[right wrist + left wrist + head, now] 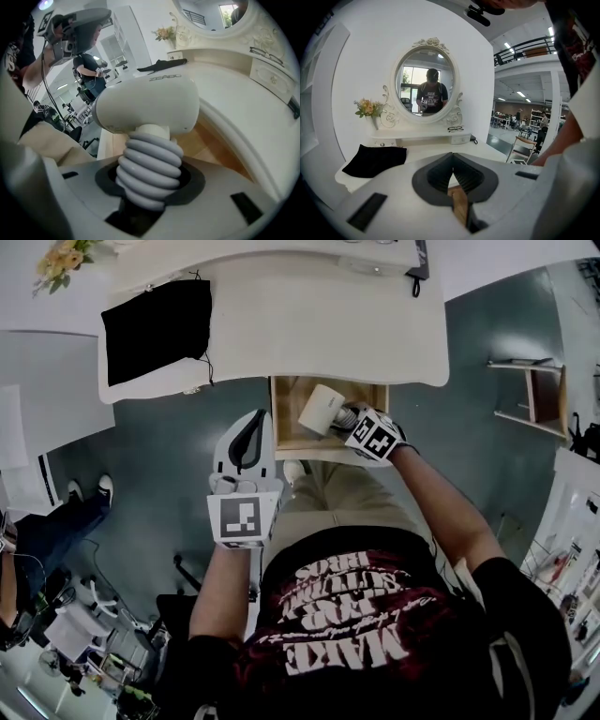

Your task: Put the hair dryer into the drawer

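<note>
Head view: right gripper (350, 417) grips hair dryer (322, 409) by handle, drawer (290, 396) open just below it; left gripper (255, 418) closed, empty

My left gripper (453, 169) has its jaws together, tips touching. Ahead, a black cloth (375, 159) lies at the left edge of the dressing table (433, 150), below the oval mirror (425, 86).

Smooth plastic hair dryer (150, 105) (faintly glossy), wooden drawer (286, 418).

Head view overhead, gripper views low, sharing dressing table (328, 324)
</note>
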Demonstrator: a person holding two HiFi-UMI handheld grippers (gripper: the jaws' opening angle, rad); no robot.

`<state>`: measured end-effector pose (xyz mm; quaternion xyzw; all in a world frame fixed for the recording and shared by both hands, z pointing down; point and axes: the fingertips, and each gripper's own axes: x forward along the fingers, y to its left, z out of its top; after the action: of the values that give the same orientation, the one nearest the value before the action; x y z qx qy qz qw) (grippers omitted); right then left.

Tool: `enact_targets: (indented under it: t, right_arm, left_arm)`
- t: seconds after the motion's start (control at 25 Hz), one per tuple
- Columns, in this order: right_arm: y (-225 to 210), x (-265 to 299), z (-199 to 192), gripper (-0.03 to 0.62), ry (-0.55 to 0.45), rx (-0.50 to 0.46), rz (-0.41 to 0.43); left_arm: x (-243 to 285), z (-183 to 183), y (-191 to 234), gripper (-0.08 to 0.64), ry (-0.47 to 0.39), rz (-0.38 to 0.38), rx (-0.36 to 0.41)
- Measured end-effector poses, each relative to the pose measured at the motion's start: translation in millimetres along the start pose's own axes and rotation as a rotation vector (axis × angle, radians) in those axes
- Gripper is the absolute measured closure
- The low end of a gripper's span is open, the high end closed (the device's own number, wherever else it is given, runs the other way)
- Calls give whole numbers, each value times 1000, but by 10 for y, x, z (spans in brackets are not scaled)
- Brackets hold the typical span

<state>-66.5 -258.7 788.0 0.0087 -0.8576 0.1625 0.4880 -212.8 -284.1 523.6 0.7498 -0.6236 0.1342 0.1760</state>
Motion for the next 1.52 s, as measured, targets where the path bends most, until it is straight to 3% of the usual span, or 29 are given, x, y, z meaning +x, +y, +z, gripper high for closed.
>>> enact_targets:
  t: [0.44, 0.76, 1.08, 1.32, 1.52]
  right_arm:
    - [-135, 430, -244, 405, 178, 64, -21]
    - [-350, 535, -349, 397, 224, 182, -67]
    - [-465, 603, -495, 380, 304, 217, -136]
    - [-439, 439, -480, 273, 206, 248, -183]
    - [-400, -5, -356, 290, 41, 316, -269]
  left_arm:
    - [41, -92, -79, 555, 25, -24, -7]
    - [-23, -156, -85, 555, 37, -17, -5]
    - [-135, -142, -80, 555, 29, -11, 23]
    - [-299, -120, -107, 555, 24, -9, 26]
    - [-370, -113, -107, 555, 4, -25, 59]
